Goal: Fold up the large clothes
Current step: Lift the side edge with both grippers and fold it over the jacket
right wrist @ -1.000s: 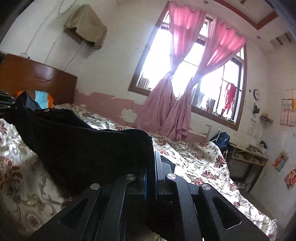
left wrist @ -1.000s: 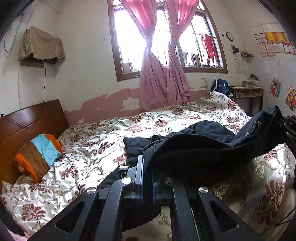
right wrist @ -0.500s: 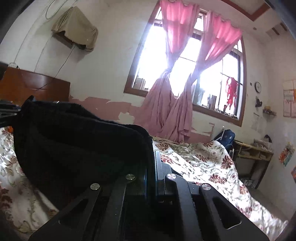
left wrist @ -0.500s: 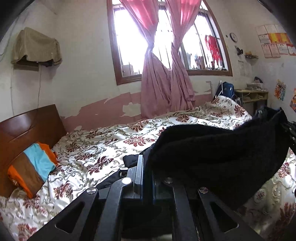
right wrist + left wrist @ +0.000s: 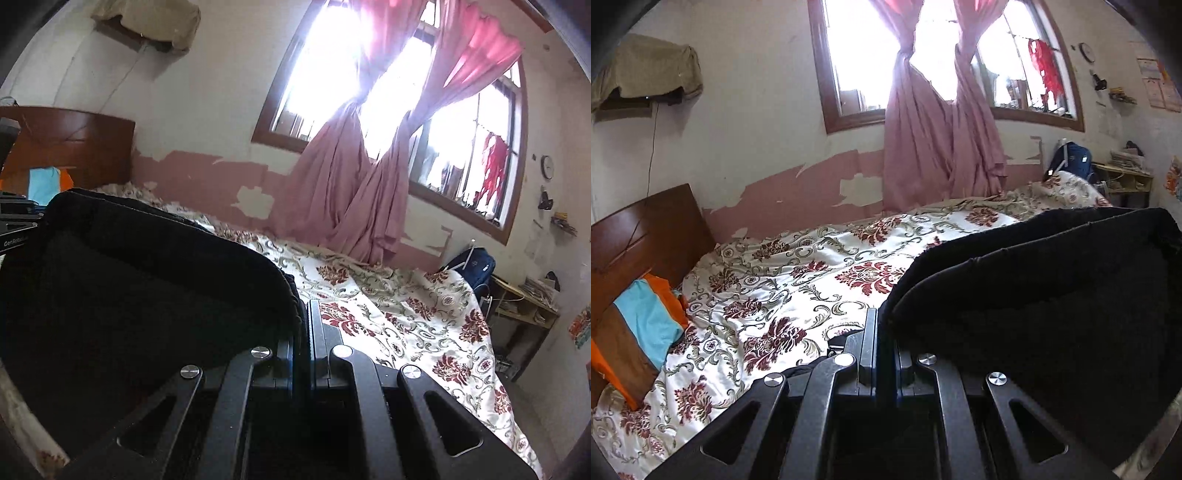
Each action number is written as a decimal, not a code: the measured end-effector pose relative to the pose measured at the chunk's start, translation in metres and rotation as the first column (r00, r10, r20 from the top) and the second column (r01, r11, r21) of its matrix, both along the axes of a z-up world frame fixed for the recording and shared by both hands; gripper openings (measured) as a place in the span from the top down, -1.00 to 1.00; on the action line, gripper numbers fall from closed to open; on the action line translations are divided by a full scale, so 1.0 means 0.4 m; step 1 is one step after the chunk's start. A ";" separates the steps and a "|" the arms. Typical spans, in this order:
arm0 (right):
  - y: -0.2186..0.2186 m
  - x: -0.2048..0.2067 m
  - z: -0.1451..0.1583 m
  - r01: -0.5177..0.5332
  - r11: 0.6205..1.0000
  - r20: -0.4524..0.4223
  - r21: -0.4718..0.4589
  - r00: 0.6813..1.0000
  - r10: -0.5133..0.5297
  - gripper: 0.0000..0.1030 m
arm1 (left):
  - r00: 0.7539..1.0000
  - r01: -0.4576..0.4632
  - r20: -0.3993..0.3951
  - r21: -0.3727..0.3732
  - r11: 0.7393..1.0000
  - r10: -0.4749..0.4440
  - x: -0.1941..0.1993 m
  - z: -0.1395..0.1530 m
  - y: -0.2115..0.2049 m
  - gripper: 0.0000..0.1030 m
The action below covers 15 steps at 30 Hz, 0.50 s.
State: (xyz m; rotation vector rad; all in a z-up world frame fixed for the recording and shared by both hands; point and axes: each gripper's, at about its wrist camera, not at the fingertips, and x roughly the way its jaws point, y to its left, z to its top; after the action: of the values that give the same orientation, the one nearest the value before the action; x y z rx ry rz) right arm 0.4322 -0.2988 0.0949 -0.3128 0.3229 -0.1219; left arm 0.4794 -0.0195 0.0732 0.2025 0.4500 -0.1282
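Observation:
A large black garment (image 5: 1041,295) hangs stretched in the air above the bed between my two grippers. My left gripper (image 5: 884,321) is shut on one edge of it, with the cloth running off to the right. My right gripper (image 5: 303,317) is shut on the other edge, and the black garment (image 5: 140,288) spreads to the left in that view. The left gripper's body (image 5: 14,221) shows at the far left edge of the right wrist view. The garment's lower part is hidden behind the gripper bodies.
The bed has a white floral quilt (image 5: 798,288). A striped orange, blue and brown pillow (image 5: 639,332) leans against the wooden headboard (image 5: 646,229). Pink curtains (image 5: 938,140) hang at the window behind. A desk (image 5: 524,306) and a blue backpack (image 5: 476,262) stand past the bed's far end.
Both grippers have carried the garment toward the window side of the bed. It lay partly on the quilt a second ago and now hangs clear of it as a taut sheet.

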 end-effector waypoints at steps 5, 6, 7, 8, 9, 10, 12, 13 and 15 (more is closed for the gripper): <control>0.002 0.170 -0.051 0.034 0.999 -0.078 -0.024 0.996 -0.036 0.91 | 0.998 -0.020 -0.062 0.050 0.999 0.023 0.140 -0.054 -0.034 0.88; 0.005 0.194 -0.066 0.039 0.999 -0.091 -0.031 0.995 -0.042 0.91 | 0.996 -0.025 -0.089 0.052 0.998 0.030 0.168 -0.070 -0.040 0.88; 0.007 0.220 -0.081 0.044 0.998 -0.107 -0.042 0.993 -0.048 0.91 | 0.993 -0.030 -0.115 0.053 0.998 0.036 0.193 -0.085 -0.046 0.88; 0.009 0.254 -0.099 0.048 0.997 -0.124 -0.055 0.991 -0.054 0.91 | 0.990 -0.034 -0.133 0.054 0.998 0.041 0.213 -0.096 -0.051 0.88; 0.013 0.272 -0.110 0.050 0.997 -0.133 -0.062 0.989 -0.058 0.91 | 0.987 -0.038 -0.153 0.059 0.997 0.047 0.233 -0.108 -0.057 0.88; 0.016 0.295 -0.118 0.052 0.996 -0.142 -0.068 0.988 -0.061 0.91 | 0.984 -0.041 -0.168 0.067 0.997 0.052 0.250 -0.121 -0.062 0.88; 0.021 0.322 -0.129 0.056 0.995 -0.152 -0.077 0.986 -0.067 0.91 | 0.979 -0.042 -0.193 0.083 0.996 0.058 0.285 -0.144 -0.071 0.88; 0.024 0.333 -0.137 0.058 0.995 -0.159 -0.080 0.985 -0.071 0.91 | 0.977 -0.044 -0.205 0.085 0.995 0.061 0.300 -0.152 -0.075 0.87; 0.027 0.362 -0.151 0.063 0.994 -0.172 -0.084 0.982 -0.077 0.91 | 0.971 -0.051 -0.230 0.083 0.995 0.069 0.334 -0.168 -0.082 0.87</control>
State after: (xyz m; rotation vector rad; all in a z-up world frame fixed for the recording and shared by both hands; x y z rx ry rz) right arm 0.5768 -0.2879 0.0344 -0.3904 0.5051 -0.1774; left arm 0.6129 -0.0521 0.0059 0.2497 0.6954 -0.0755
